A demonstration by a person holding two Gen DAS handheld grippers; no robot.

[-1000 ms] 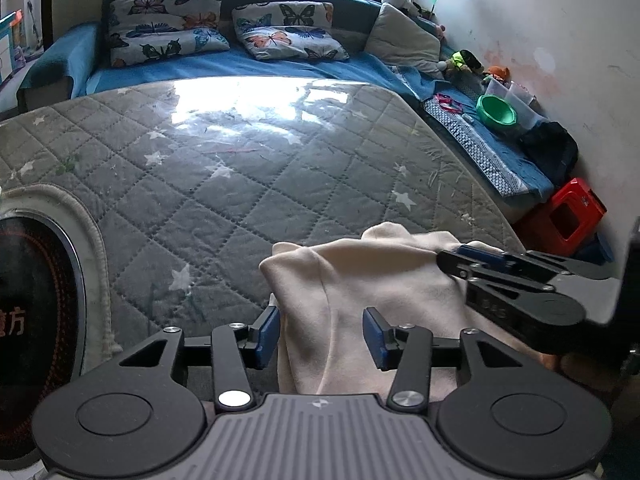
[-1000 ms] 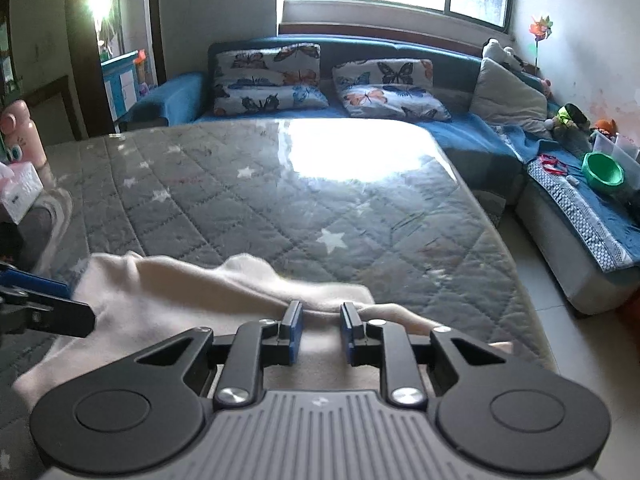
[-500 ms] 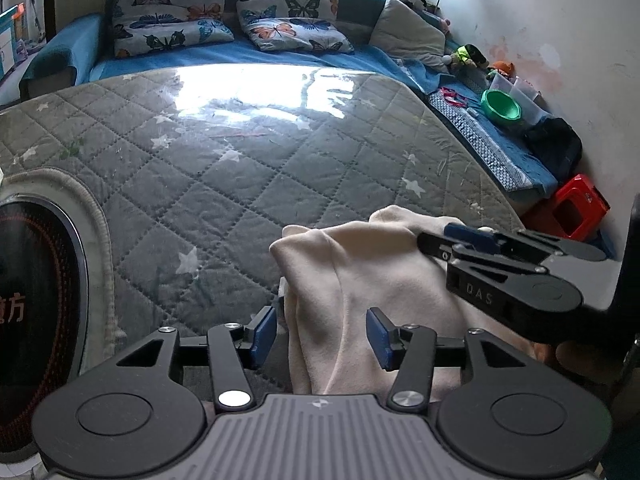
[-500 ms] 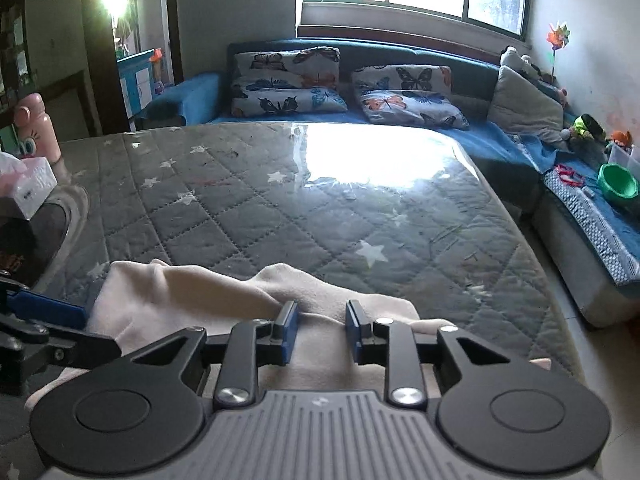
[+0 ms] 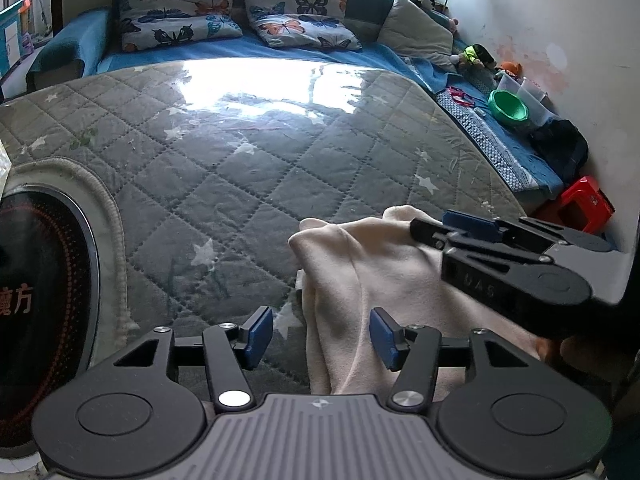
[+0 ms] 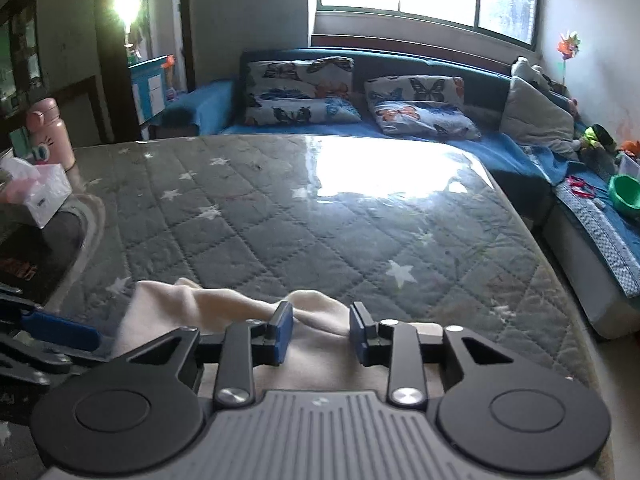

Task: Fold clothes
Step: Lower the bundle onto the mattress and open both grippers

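A cream garment (image 5: 380, 264) lies bunched in soft folds at the near edge of the grey quilted mattress (image 5: 248, 184). My left gripper (image 5: 320, 336) hovers over the garment's left edge. Its jaws are opening, and only the cloth's edge lies in the gap, clear of both blue pads. My right gripper (image 6: 320, 332) sits over a raised fold of the garment (image 6: 224, 308). Its jaws are also opening, and its pads stand off the fold. Each gripper shows in the other's view, the right gripper (image 5: 424, 232) above the cloth and the left gripper (image 6: 44, 332) at the left edge.
A round black disc with red characters (image 5: 36, 296) lies at the mattress's left edge, beside a tissue box (image 6: 44, 196) and a pink bottle (image 6: 50, 132). A blue sofa with butterfly pillows (image 6: 304, 92) runs behind. A green bowl (image 5: 508, 106) and red stool (image 5: 580, 204) are on the right.
Both grippers' jaws have spread wider. The right one was nearly closed around a fold of the garment and now stands apart from it. The garment has slumped slightly.
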